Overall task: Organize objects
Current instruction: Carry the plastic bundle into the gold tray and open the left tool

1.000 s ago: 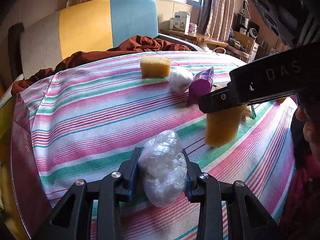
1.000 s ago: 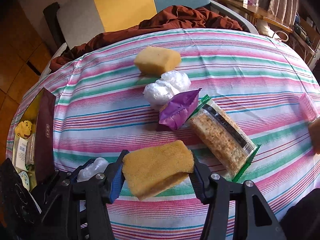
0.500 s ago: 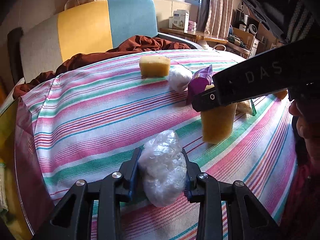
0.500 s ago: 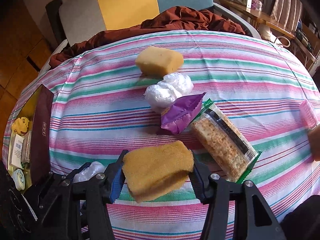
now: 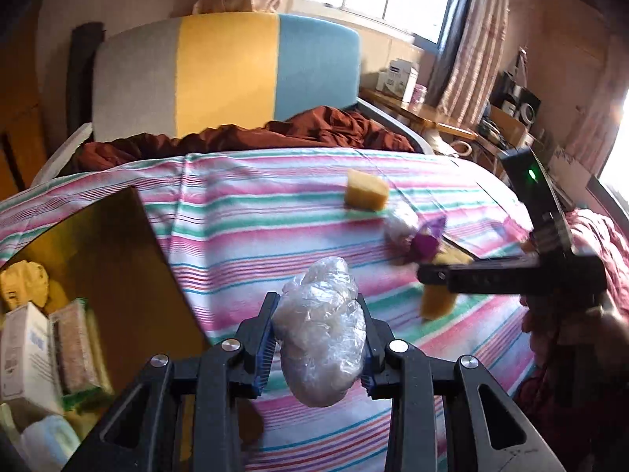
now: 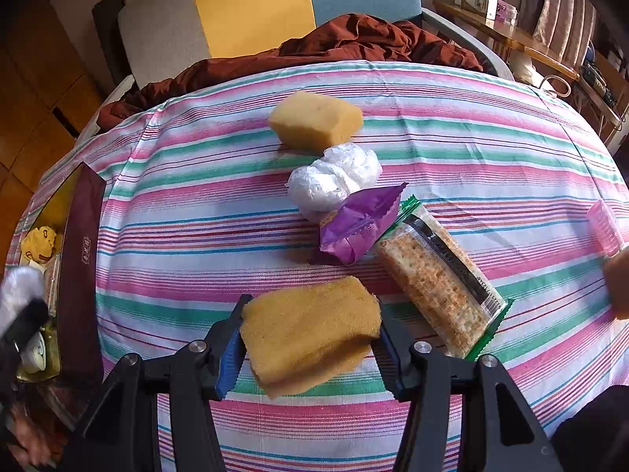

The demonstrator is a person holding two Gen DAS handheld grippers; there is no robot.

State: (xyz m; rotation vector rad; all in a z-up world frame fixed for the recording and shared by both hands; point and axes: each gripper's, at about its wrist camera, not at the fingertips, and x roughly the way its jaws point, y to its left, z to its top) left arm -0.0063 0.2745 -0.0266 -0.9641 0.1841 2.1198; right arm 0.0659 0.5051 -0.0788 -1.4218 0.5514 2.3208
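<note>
Left wrist: left tongs (image 5: 319, 334) clamp plastic bundle (image 5: 319, 332); right tongs (image 6: 308, 344) squeeze sponge (image 6: 310, 332).

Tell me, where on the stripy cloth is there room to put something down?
Bare cloth lies between the box and the middle things. It is crowded around the plastic bundle, purple packet and crackers.
</note>
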